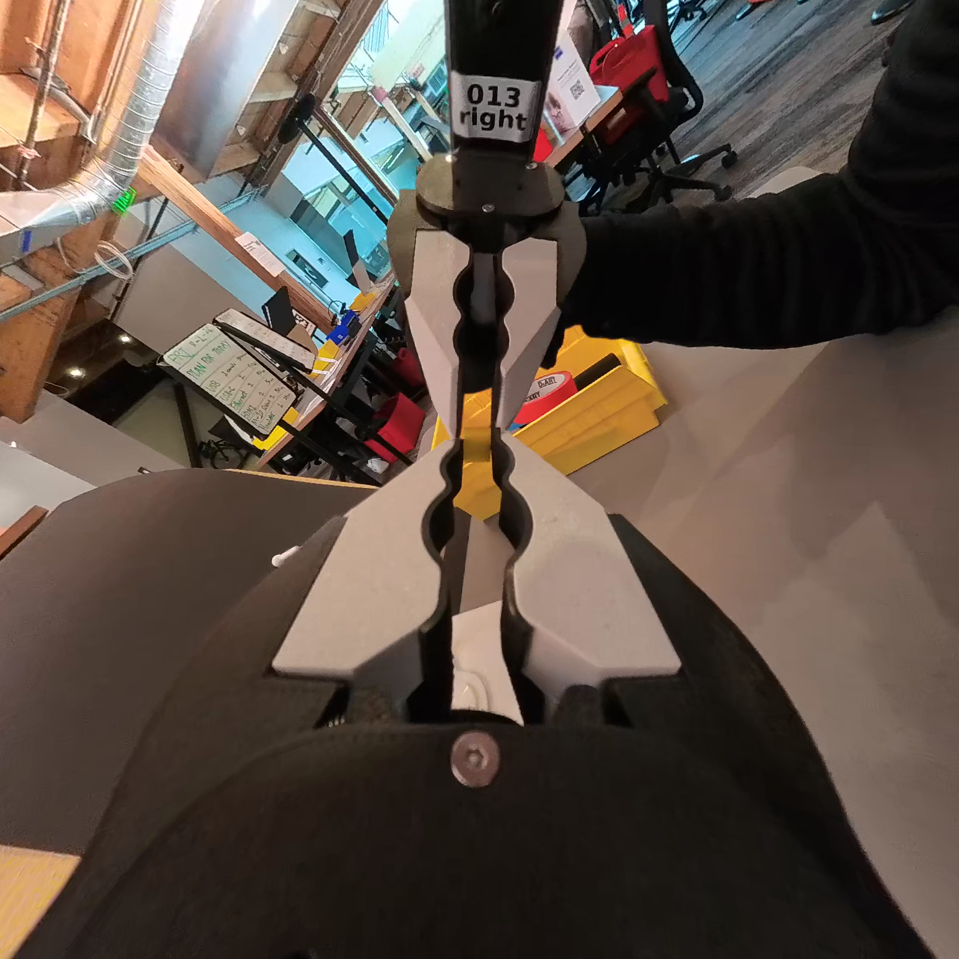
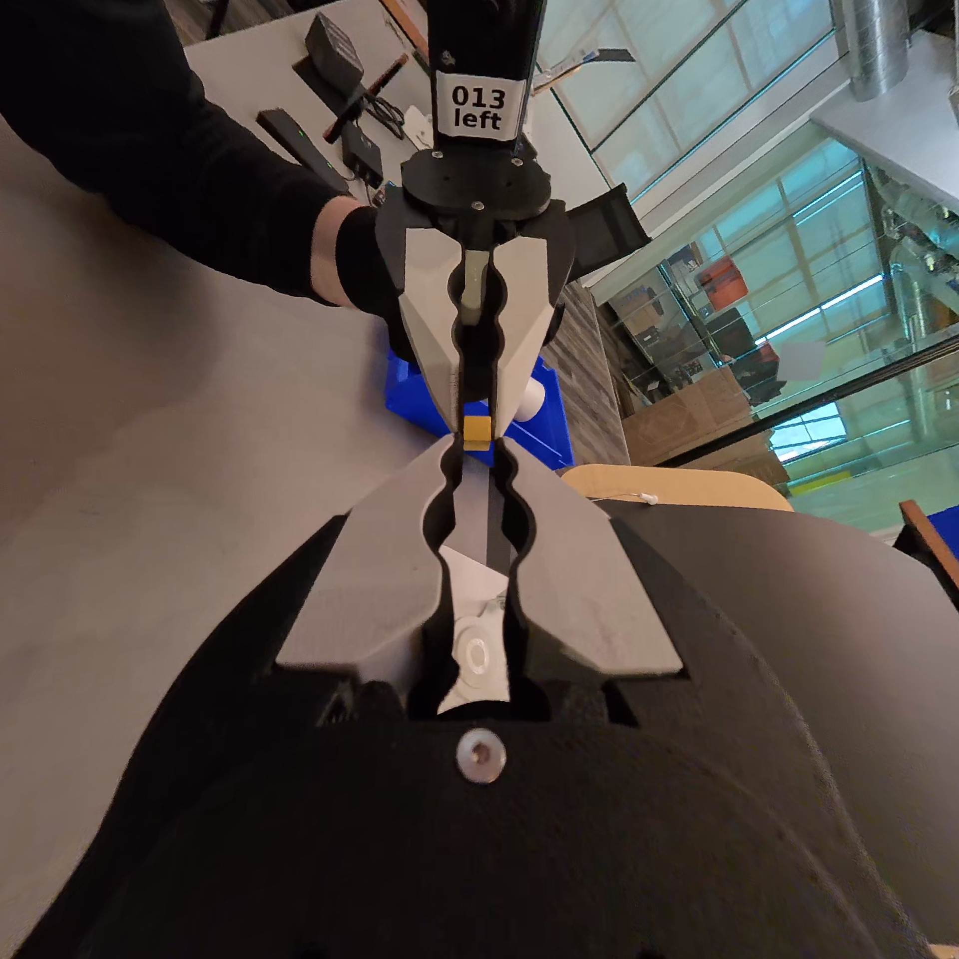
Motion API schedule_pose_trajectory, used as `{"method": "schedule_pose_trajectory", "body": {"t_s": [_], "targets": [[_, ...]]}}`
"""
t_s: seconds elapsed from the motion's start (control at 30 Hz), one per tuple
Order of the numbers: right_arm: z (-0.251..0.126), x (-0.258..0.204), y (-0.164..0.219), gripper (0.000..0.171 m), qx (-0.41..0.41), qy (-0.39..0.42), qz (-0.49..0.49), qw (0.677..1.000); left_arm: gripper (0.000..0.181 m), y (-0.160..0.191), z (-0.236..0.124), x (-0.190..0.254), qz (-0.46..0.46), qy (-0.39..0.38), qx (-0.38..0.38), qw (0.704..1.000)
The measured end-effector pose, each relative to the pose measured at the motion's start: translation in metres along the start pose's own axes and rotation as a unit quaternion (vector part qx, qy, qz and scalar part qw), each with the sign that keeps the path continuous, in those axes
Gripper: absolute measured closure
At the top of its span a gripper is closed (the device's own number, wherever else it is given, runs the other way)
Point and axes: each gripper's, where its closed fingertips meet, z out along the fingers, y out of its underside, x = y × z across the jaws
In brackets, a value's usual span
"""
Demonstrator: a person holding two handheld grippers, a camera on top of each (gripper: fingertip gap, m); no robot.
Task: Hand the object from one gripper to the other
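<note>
The two grippers meet tip to tip above the grey table (image 2: 155, 467), lined up nose to nose so the small yellow block (image 2: 476, 432) can pass straight across; the block sits in the air at that meeting point, over the blue bin (image 2: 539, 430) near the table's far edge. The left gripper (image 2: 477, 415) has its fingers nearly closed, pinching the block at their tips; the right gripper (image 2: 477, 449) is just as narrow, apparently touching the block's near end, though whether it grips is unclear.
</note>
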Motion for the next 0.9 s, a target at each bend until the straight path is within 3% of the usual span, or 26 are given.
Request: {"method": "schedule_pose_trajectory", "body": {"t_s": [0.3,0.9], "targets": [[0.0019,-0.0054,-0.0029,0.163,-0.008,0.0,-0.037,0.999,0.172,-0.0004,-0.0025,0.0049,-0.031,0.033,0.009,0.999],[0.0025,-0.0037,0.0015,0.164,-0.004,-0.008,-0.007,1.0,0.172,0.0021,-0.0021,0.0028,-0.033,0.025,0.007,0.999]]}}
